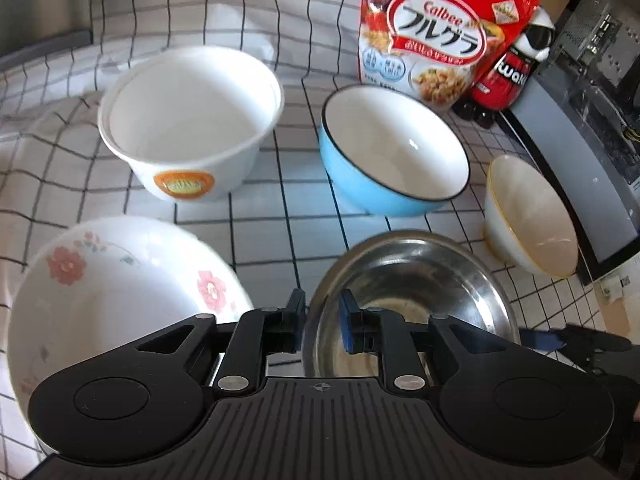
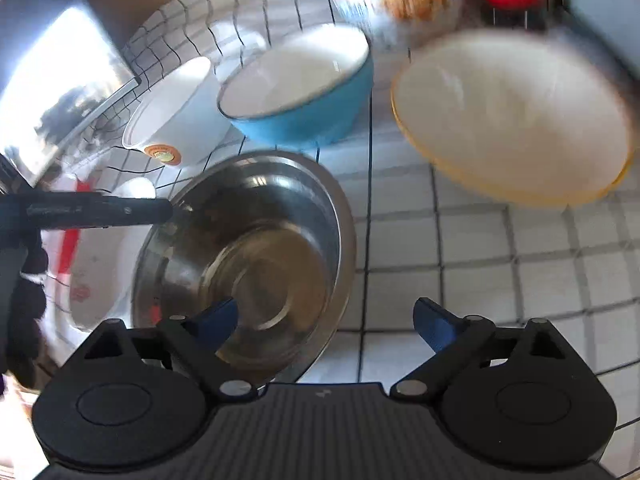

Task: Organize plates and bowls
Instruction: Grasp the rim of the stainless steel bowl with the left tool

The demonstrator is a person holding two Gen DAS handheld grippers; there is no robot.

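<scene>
Left gripper (image 1: 322,320) straddles the near-left rim of the steel bowl (image 1: 416,292), one pad outside and one inside; the jaws are nearly together, but I can't tell if the pads actually press the thin wall. Right gripper (image 2: 325,322) is wide open and holds nothing, with its left finger (image 2: 218,320) over the steel bowl's near rim and the right one over bare cloth. Everything else keyed off the steel bowl: floral bowl (image 1: 120,296) just left of it, maybe touching; blue bowl (image 1: 394,152) just behind; paper cup-bowl (image 1: 192,120) behind-left; small cream bowl (image 1: 532,216) to the right, near; cereal bag (image 1: 440,28) and red bottle (image 1: 508,76) well behind. Risks as I read it: single-point rim grip on slick steel means the bowl pivots or slips out if lifted. A loose pinch lets it drop onto the floral bowl and chip it. The checked cloth (image 1: 260,232) is wrinkled, so dragging bunches it and shoves the neighbours. The right gripper's finger could clip the rim and knock it out of the left's pinch.
</scene>
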